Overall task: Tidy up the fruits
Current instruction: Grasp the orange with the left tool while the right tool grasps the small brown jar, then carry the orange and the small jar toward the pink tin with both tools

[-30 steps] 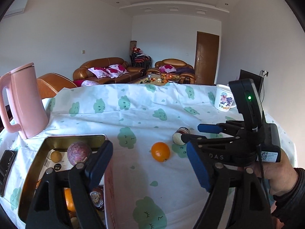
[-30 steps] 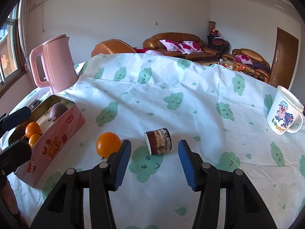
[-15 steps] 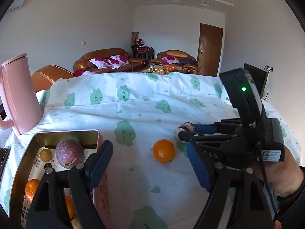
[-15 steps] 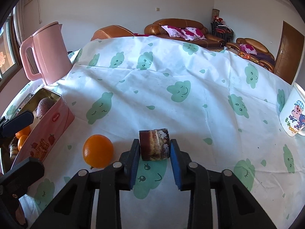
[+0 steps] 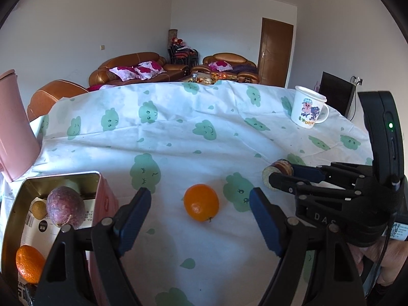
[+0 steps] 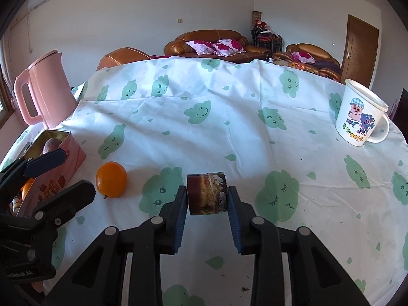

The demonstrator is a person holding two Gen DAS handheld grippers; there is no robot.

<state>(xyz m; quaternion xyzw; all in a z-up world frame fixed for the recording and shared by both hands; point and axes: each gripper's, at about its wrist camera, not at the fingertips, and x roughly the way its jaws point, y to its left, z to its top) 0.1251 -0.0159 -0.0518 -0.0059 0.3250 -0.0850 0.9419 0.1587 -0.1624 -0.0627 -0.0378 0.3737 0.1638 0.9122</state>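
A short brown cylinder-shaped piece (image 6: 206, 196) with a pale end lies on the cloud-print tablecloth, and my right gripper (image 6: 207, 199) is shut on it, a blue pad pressing each side. In the left wrist view the same piece (image 5: 279, 170) shows at the tips of the right gripper (image 5: 283, 174). An orange (image 5: 201, 202) rests on the cloth just ahead of my left gripper (image 5: 199, 195), which is open and holds nothing. To the left stands an open pink tin (image 5: 63, 176) holding a purple passion fruit (image 5: 65, 206), an orange (image 5: 29, 264) and a small yellowish fruit (image 5: 39, 207).
A white cartoon mug (image 6: 359, 117) stands at the far right of the table. A pink kettle (image 6: 43, 94) stands at the far left behind the tin (image 6: 74, 153). A hand holds the right gripper's body at the lower right of the left wrist view.
The right gripper's jaws closed onto the brown piece. The left gripper moved right and lower, so the loose orange now lies between its fingertips' line of sight.
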